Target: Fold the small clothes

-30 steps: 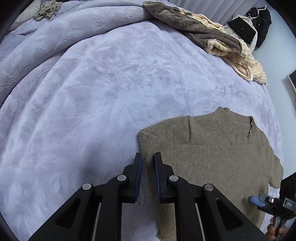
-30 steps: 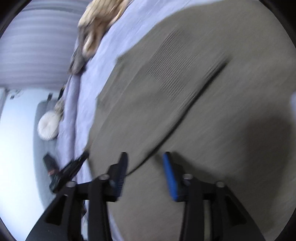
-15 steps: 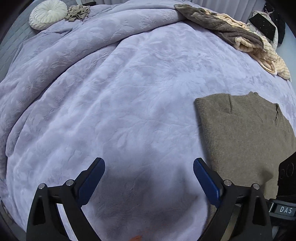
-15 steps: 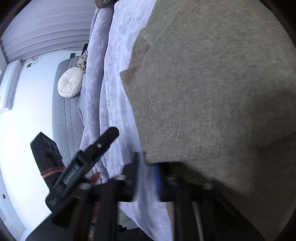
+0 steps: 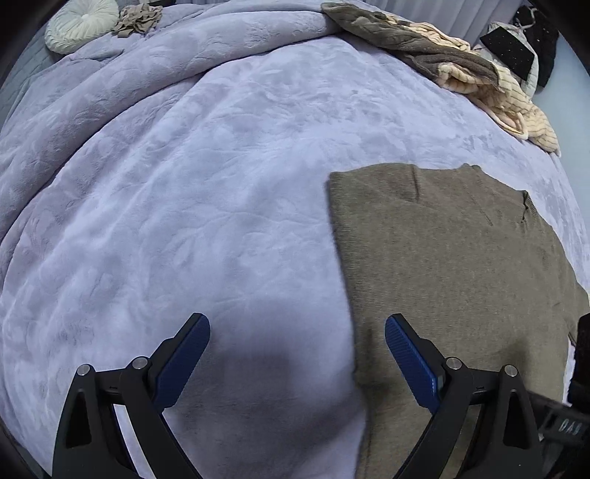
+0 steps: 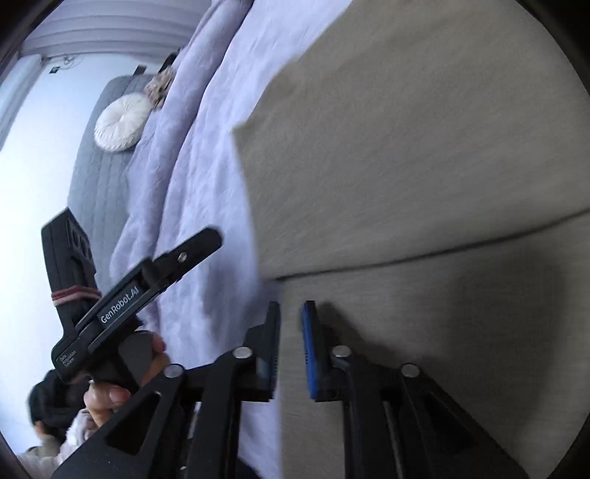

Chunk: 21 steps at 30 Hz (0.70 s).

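Left gripper (image 5: 297,333): jaws spread wide, holding nothing, hanging over the bedspread (image 5: 221,184) with its right finger above the left edge of the sweater (image 5: 450,258).

Right gripper (image 6: 291,324): jaws drawn close, a narrow gap between the blue pads (image 6: 309,350); the view is blurred, so I cannot tell whether any cloth is pinched. It sits at the sweater's edge, just below a fold line running across the knit.

Sweater: olive-brown knit, lying flat on the right part of the bed, one side folded over onto the body, neckline toward the far end.

Bedspread: pale lilac, embossed, covering the bed.

Round cushion (image 5: 79,22): cream, at the far left corner beside a crumpled beige cloth (image 5: 138,18).

Pile of blankets (image 5: 461,70): brown and cream, at the far right edge of the bed, well apart from the sweater.

Hand (image 6: 121,379): seen from the right wrist, wrapped round the left gripper's handle.
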### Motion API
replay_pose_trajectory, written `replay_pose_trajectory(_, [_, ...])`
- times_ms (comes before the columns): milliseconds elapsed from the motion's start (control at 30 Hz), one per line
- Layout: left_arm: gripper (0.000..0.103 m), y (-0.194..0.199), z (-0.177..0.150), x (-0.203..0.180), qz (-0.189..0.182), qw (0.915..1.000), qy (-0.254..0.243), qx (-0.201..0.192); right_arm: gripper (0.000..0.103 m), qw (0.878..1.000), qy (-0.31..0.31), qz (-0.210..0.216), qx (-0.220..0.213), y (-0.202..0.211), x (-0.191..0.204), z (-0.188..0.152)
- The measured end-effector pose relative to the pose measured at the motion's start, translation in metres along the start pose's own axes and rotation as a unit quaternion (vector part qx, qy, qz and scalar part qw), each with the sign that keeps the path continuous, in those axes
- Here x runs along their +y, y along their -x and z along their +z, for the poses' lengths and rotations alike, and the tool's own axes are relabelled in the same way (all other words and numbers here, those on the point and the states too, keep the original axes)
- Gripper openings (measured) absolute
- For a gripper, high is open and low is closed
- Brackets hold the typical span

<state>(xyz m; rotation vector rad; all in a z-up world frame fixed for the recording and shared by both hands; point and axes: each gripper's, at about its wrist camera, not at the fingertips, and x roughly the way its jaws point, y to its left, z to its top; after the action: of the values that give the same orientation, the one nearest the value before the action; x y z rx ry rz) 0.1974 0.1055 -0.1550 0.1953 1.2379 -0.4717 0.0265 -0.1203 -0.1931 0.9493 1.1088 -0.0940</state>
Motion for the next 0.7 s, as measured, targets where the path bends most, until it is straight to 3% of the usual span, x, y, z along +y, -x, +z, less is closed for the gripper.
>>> replay_pose_trajectory(67, [0.096,-0.004,0.0,-0.018,-0.002,0.9999,-0.008,-0.009,0.043,0.997,-0.033,-0.041,-0.054,0.042,-0.033,0.014])
replay_pose_trajectory(167, [0.096,-0.016,-0.005,-0.042,0.009,0.9995,-0.031,-0.007,0.043,0.981,-0.1,-0.102,-0.128,0.1,-0.083,0.033])
replay_pose_trajectory(300, [0.096,-0.036,-0.017,-0.052,0.021,0.9992,-0.03,0.017,0.043,0.95,-0.24,-0.083,-0.184,0.146,-0.151,0.037])
replay_pose_trajectory(333, [0.096,-0.036,-0.019,-0.053,0.023,0.9993,-0.028,0.013,0.043,0.947,-0.251,-0.071,-0.186,0.147,-0.158,0.04])
replay_pose_trajectory(367, [0.096,-0.036,-0.019,-0.053,0.025,0.9993,-0.027,0.011,0.043,0.947,-0.255,-0.061,-0.186,0.146,-0.163,0.043])
replay_pose_trajectory(433, [0.096,-0.034,-0.019,-0.054,0.028,0.9992,-0.025,0.014,0.015,0.952,-0.236,-0.056,-0.186,0.14,-0.154,0.051])
replay_pose_trajectory(467, [0.096,-0.034,-0.019,-0.055,0.03,0.9991,-0.026,0.015,0.007,0.955,-0.219,-0.062,-0.188,0.142,-0.148,0.054])
replay_pose_trajectory(600, [0.097,-0.037,-0.02,-0.06,0.038,0.9984,-0.038,0.019,0.007,0.957,-0.216,-0.091,-0.173,0.149,-0.163,0.046])
replay_pose_trajectory(700, [0.097,-0.039,-0.018,-0.065,0.042,0.9982,-0.039,0.02,0.007,0.956,-0.222,-0.081,-0.173,0.151,-0.17,0.039])
